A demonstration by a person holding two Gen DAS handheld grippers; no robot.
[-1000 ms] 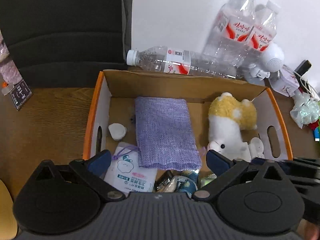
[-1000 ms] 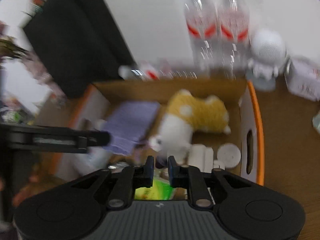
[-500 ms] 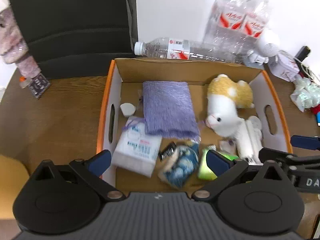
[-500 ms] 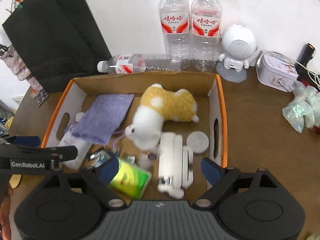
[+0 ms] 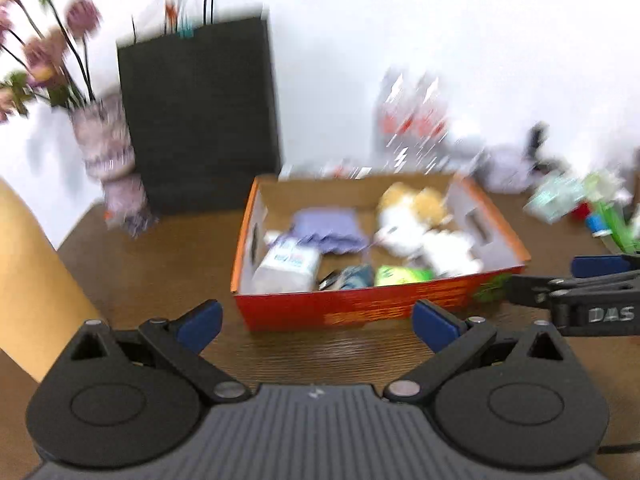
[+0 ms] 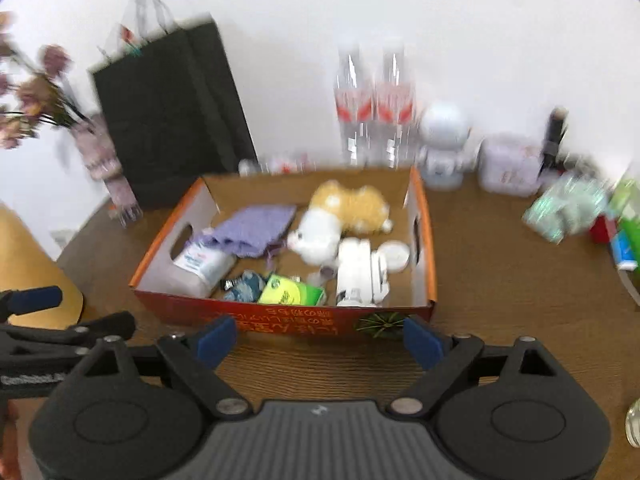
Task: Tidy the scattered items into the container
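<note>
An orange cardboard box [image 6: 280, 320] stands on the brown table and also shows in the left wrist view [image 5: 360, 308]. It holds a purple cloth pouch [image 6: 252, 228], a yellow and white plush toy [image 6: 336, 216], a white tissue pack [image 6: 200, 260], a green packet [image 6: 290, 292], a blue item [image 6: 244, 284] and white parts [image 6: 360, 268]. My left gripper [image 5: 318, 326] and my right gripper [image 6: 320, 338] are both open and empty, in front of the box's near wall, above the table.
A black paper bag [image 6: 168, 108] and a flower vase [image 6: 100, 156] stand back left. Two upright water bottles [image 6: 374, 108], a lying bottle [image 6: 276, 164], a white robot speaker [image 6: 444, 140], a tin [image 6: 508, 168] and small clutter [image 6: 568, 208] lie behind and right of the box.
Both grippers have pulled back and up from over the box to in front of it. The right gripper went from shut to open, and the green packet now lies in the box.
</note>
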